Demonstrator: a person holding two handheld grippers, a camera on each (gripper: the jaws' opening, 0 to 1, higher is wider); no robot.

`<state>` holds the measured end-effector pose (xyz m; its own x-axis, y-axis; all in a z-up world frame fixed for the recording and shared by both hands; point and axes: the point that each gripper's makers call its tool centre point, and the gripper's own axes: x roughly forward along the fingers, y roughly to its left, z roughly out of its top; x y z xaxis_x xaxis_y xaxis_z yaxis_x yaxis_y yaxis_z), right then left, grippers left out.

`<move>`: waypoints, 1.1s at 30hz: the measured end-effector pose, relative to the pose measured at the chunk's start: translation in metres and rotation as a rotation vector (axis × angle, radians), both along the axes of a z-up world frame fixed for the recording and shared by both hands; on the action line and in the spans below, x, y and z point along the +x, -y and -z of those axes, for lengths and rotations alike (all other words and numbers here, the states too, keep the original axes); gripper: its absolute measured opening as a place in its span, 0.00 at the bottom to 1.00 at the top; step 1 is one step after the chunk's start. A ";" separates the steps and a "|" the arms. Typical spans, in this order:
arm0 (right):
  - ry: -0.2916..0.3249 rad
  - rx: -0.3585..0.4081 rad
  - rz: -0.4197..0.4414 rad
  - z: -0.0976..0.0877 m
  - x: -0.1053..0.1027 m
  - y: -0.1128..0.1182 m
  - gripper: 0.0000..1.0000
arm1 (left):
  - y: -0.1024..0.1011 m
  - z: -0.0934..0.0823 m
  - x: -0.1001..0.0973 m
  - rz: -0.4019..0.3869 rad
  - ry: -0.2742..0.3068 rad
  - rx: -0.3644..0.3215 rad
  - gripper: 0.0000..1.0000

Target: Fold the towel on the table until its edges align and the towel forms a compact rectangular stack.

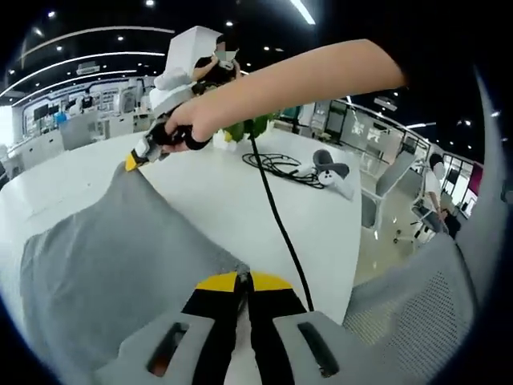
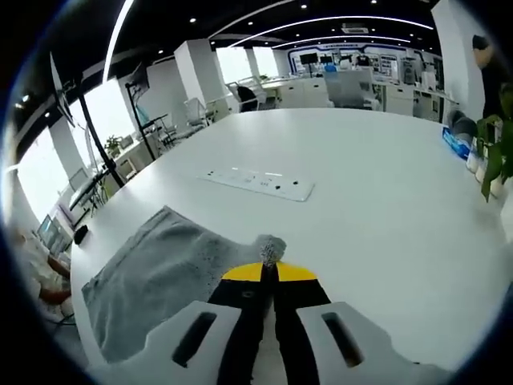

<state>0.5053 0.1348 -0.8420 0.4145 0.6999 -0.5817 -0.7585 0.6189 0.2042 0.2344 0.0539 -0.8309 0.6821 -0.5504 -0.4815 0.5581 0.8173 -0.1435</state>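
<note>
Pinching two towel (image 1: 120,265) corners with both grippers (image 1: 243,282) (image 2: 268,269) closed, I judge the folding barely started; towel lies mostly flat.

Both views low over table (image 1: 224,192), sharing towel (image 1: 120,265)

Grey towel (image 1: 120,265) lies mostly flat on the white table (image 1: 232,192), one corner pinched up, near edge slightly rumpled.
</note>
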 end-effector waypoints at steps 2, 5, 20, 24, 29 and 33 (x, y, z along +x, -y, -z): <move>0.013 0.005 -0.010 -0.006 -0.001 -0.004 0.00 | -0.002 -0.006 0.000 -0.008 0.011 -0.005 0.04; 0.032 0.014 -0.024 -0.016 -0.004 -0.012 0.00 | -0.009 -0.014 -0.002 -0.025 0.032 0.006 0.04; 0.061 0.055 -0.030 -0.051 -0.016 -0.047 0.00 | -0.042 -0.039 -0.016 -0.136 0.070 -0.046 0.04; 0.063 0.066 -0.029 -0.058 -0.018 -0.057 0.00 | -0.050 -0.048 -0.018 -0.159 0.085 -0.058 0.04; 0.065 0.077 -0.023 -0.065 -0.020 -0.072 0.00 | -0.068 -0.056 -0.020 -0.235 0.090 -0.089 0.04; 0.065 0.088 -0.010 -0.069 -0.022 -0.082 0.00 | -0.087 -0.060 -0.023 -0.311 0.096 -0.093 0.04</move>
